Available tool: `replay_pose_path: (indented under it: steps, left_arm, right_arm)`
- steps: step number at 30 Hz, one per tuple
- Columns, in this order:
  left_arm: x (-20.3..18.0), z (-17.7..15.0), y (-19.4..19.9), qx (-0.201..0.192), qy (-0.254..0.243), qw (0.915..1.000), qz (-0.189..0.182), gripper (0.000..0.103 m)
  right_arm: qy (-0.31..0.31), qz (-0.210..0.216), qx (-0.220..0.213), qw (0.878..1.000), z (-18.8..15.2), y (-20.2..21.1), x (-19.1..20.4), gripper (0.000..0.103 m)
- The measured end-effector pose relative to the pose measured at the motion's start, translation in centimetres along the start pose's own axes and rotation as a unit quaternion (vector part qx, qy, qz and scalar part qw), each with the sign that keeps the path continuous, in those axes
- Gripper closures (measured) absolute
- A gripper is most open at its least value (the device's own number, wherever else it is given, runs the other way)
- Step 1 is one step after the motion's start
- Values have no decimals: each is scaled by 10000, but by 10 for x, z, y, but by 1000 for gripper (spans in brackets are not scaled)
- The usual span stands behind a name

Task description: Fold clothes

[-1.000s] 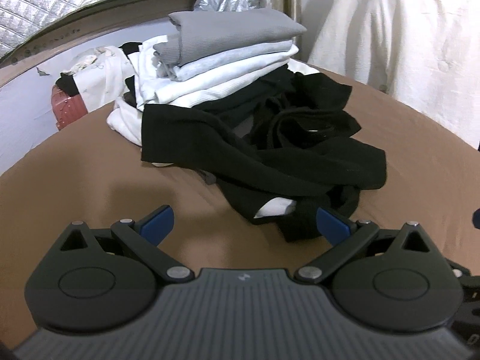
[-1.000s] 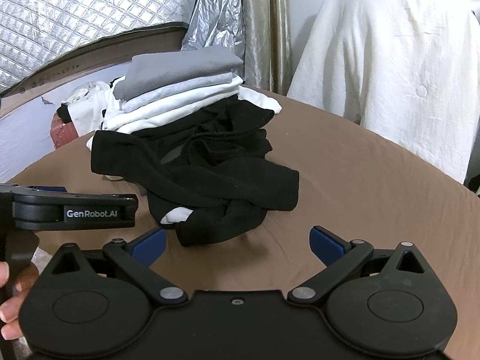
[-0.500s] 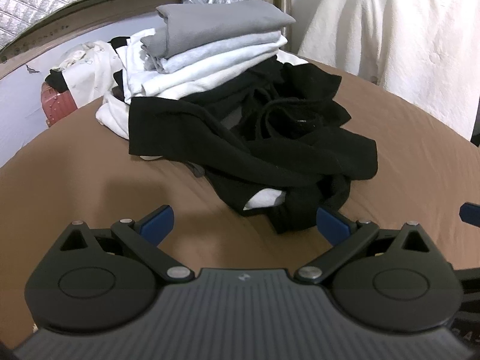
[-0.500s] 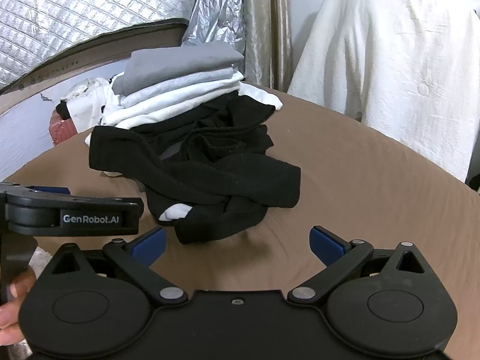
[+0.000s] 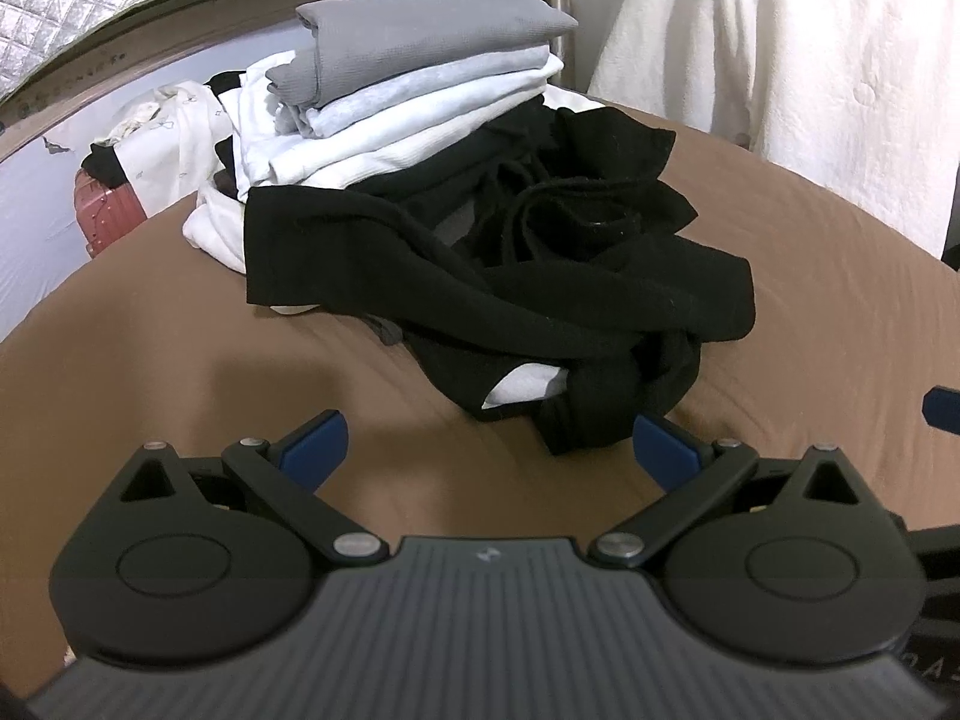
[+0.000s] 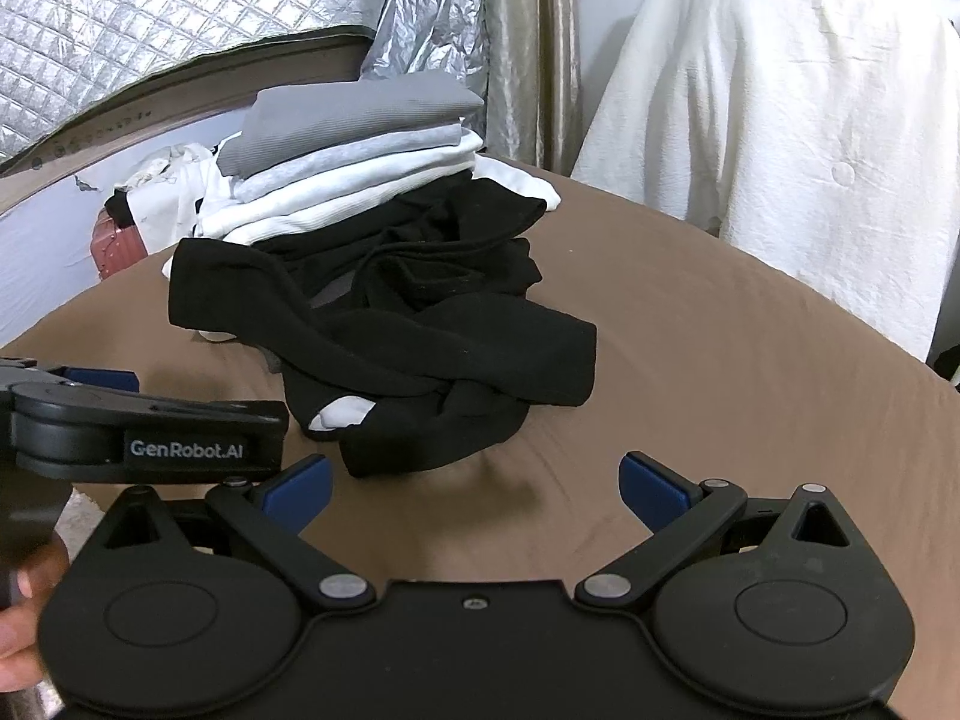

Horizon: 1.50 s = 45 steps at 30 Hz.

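A crumpled black garment [image 5: 540, 282] [image 6: 420, 324] lies in a heap on the brown bed cover [image 5: 180, 348] [image 6: 720, 360], with a bit of white cloth showing under its near edge. Behind it stands a stack of folded grey and white clothes [image 5: 408, 78] [image 6: 354, 150]. My left gripper [image 5: 489, 450] is open just short of the heap's near end, its right finger beside the black fabric. My right gripper [image 6: 474, 489] is open too, a little nearer than the heap, holding nothing. The left gripper's body [image 6: 144, 432] shows at the left of the right wrist view.
A white sheet-covered shape [image 5: 810, 60] [image 6: 780, 120] rises at the back right. Quilted silver material [image 6: 120, 18] and a curtain [image 6: 528, 48] line the back. A pink suitcase [image 5: 108, 210] with loose white clothes on it sits beyond the bed's left edge.
Both grippers have moved forward toward the black heap, which looks larger and closer. The left gripper now sits close to its near end. Jaws stay open.
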<state>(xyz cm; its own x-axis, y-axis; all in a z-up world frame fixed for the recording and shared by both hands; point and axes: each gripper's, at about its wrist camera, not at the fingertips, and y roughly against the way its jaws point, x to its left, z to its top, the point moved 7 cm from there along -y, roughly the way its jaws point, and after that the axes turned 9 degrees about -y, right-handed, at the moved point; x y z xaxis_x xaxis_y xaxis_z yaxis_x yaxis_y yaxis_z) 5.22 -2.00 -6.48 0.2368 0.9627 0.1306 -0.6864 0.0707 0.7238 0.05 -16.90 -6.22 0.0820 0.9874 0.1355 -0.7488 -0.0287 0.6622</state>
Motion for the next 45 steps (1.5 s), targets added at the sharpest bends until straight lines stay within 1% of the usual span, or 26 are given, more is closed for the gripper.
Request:
replay_pose_path:
  steps: [7,11,12,14,17,19,23,25,27,30,31,33,34,38,39,40,42,43,44,45]
  left_arm:
    - [-2,-4,-7,74,-23,9999,-67,0]
    - [0,-11,-18,380,350,9983,-286,0]
    - [1,-12,-20,405,469,9975,-336,0]
    - [1,-13,-22,395,509,9972,-389,0]
    - [0,-10,-26,287,426,9979,-401,0]
    - [0,-8,-29,160,375,9985,-362,0]
    - [8,-11,-46,386,526,9977,-189,0]
    - [16,-13,-54,487,530,9974,-89,0]
    - [25,-11,-58,481,488,9975,143,0]
    - [44,12,-54,179,728,9969,243,0]
    - [49,24,-54,138,880,9960,81,0]
    - [59,50,-55,113,1239,9914,-410,0]
    - [61,60,-59,143,1264,9907,-477,0]
    - [64,89,-85,343,1079,9927,-414,0]
    - [66,90,-93,386,1041,9934,-302,0]
    - [67,85,-103,396,1013,9940,-111,0]
    - [77,65,-109,82,1079,9924,589,0]
    - [83,55,-111,74,1056,9904,887,0]
    - [88,46,-114,148,1001,9882,1148,2]
    - [92,43,-115,175,1041,9878,1141,2]
  right_arm:
    - [-48,-46,86,9999,-5,-7,-3,0]
    - [-143,-140,131,9997,-7,-11,-8,0]
    - [-131,-212,70,9997,-6,-10,-9,0]
    - [-45,-270,-87,9996,-3,-6,-9,0]
    - [-114,-141,-146,9997,0,-7,-9,0]
    - [-245,-51,-67,9997,-2,-13,-12,0]
    - [-580,126,96,9982,-11,-28,-19,0]
    - [-842,316,160,9958,-14,-33,-23,0]
    - [-1183,586,220,9910,-16,-37,-26,0]
    - [-1730,986,314,9795,-18,-41,-33,0]
    - [-1895,1096,319,9752,-19,-43,-35,0]
    - [-2169,1240,370,9676,-20,-47,-39,0]
    - [-2284,1273,418,9643,-22,-49,-40,0]
    - [-2497,1261,539,9586,-26,-57,-43,0]
    - [-2526,1280,551,9575,-28,-58,-43,0]
    - [-2555,1304,557,9564,-28,-60,-43,0]
    - [-2626,1362,568,9536,-31,-63,-44,0]
    - [-2680,1449,539,9509,-31,-64,-45,0]
    - [-2765,1580,508,9466,-32,-65,-45,0]
    - [-2867,1700,504,9415,-32,-66,-46,0]
